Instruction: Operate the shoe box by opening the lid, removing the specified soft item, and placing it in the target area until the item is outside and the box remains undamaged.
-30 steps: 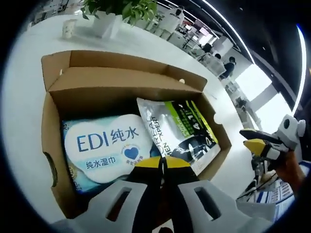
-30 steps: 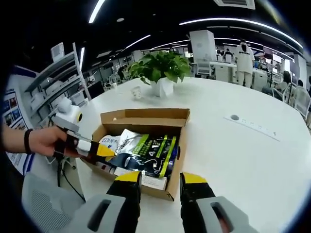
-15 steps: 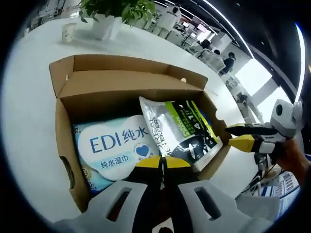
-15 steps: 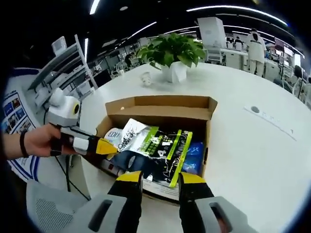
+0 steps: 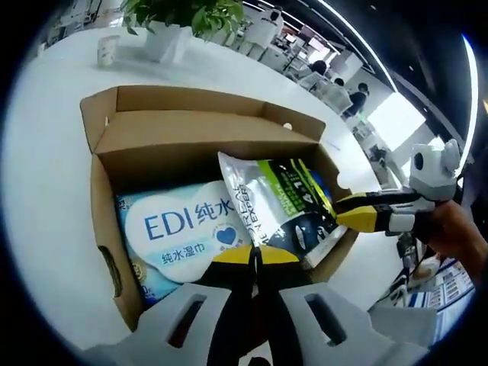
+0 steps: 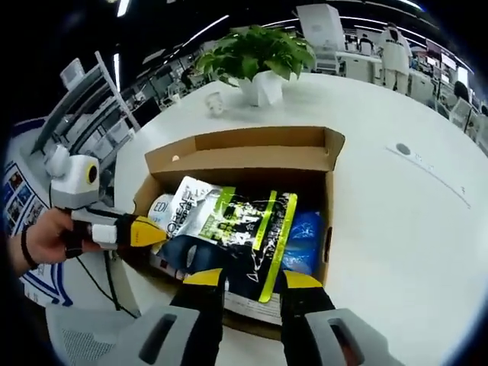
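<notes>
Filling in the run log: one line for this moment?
box: open | pouch: inside | wipes: inside | left gripper: shut | right gripper: open, above pouch

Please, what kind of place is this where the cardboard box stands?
Probably an open-plan office or lab. The cardboard box sits on a large white round table beside a potted plant; behind are desks with people, metal shelving and long ceiling lights.

Bright ceiling strip lights; glare on white table (image 6: 396, 221); strong fisheye edge distortion.
</notes>
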Available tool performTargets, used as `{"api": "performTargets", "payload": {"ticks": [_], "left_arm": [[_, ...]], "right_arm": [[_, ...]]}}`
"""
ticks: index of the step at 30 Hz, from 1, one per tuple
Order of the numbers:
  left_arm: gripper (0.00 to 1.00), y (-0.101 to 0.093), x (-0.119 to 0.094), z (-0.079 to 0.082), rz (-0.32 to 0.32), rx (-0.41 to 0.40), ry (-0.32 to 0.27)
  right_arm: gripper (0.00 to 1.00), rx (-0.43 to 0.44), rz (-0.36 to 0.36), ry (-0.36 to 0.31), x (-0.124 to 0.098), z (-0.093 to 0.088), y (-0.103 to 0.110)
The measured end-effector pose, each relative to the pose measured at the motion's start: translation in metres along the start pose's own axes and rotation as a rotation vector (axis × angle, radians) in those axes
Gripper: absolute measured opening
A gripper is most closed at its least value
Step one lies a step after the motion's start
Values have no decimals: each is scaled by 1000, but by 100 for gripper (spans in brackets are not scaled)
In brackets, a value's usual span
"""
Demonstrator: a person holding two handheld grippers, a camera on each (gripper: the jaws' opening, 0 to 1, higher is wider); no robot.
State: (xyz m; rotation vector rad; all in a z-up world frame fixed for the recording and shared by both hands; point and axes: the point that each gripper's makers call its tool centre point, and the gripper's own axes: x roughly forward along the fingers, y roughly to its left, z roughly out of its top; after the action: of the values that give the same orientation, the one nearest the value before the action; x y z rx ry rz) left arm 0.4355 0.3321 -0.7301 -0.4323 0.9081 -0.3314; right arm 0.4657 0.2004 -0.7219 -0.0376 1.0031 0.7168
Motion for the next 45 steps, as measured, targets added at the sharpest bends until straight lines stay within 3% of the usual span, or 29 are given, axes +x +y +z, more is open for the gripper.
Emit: {"api": "performTargets", "payload": {"ticks": [9, 11, 19, 31, 45], "left_arm": [[0, -1, -1, -1, -8, -2, 3], [0, -1, -2, 0, -9, -2, 2], [0, 4, -4, 2, -3, 3, 0], [0, 2, -11, 3, -6, 18, -8], [0, -22, -25, 16, -41, 80, -37]], "right_arm": [[25, 12, -8, 74, 17, -11, 1], [23, 42, -8, 59, 16, -8, 1], [0, 69, -32, 5, 12, -2, -4], [0, 75, -7, -32, 6, -3, 4], [0, 68, -13, -92, -22, -1, 6]]}}
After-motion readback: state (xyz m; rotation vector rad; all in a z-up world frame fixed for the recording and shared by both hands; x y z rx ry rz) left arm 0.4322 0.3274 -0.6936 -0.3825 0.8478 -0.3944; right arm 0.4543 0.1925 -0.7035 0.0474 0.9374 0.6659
